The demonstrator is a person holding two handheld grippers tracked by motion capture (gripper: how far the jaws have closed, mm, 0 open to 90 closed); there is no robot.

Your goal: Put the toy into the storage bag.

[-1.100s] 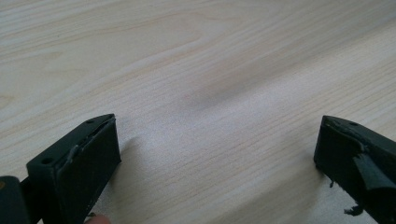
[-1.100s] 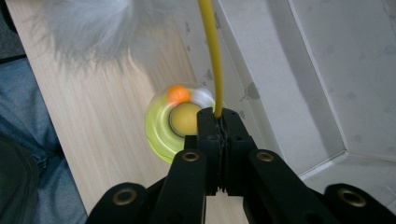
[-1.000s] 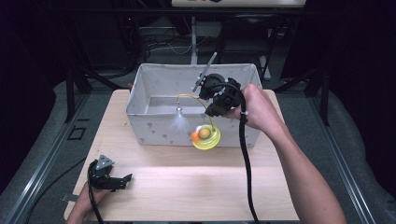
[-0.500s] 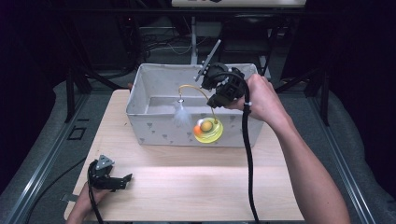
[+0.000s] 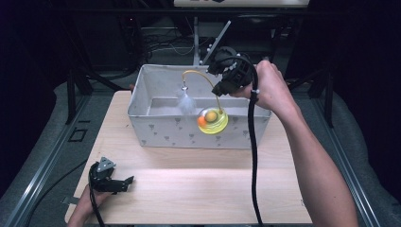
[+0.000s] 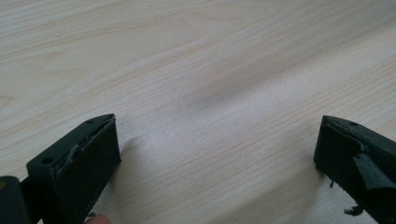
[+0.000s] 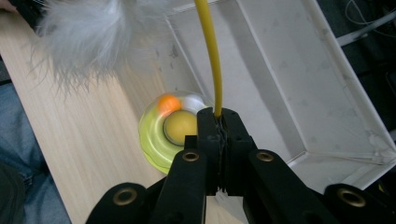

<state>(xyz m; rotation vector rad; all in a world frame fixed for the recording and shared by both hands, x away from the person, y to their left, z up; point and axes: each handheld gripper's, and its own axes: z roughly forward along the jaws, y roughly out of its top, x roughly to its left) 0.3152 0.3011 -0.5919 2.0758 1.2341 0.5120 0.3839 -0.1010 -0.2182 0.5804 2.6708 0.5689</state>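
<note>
The dark room beyond the desk is hard to make out: black frames, cables and a grey floor, nothing clearer. The desk itself is pale wood grain, bare across its near half.

A white fabric bin with small grey marks on its walls stands at the far side of the desk; its far right corner is hidden behind the right hand. That hand comes in on a long bare forearm from the lower right and holds the right gripper raised above the bin's right end, a black cable trailing down toward the near edge.

The right gripper's fingers are pressed together on a thin yellow wand. The wand arches up and over the bin to a white feather tuft, blurred in the right gripper view. Its other end meets a yellow-green disc carrying an orange ball, hanging in front of the bin's near wall.

The left gripper rests low at the desk's near left corner, its hand mostly cut off. Its fingers stand wide apart over bare wood.
</note>
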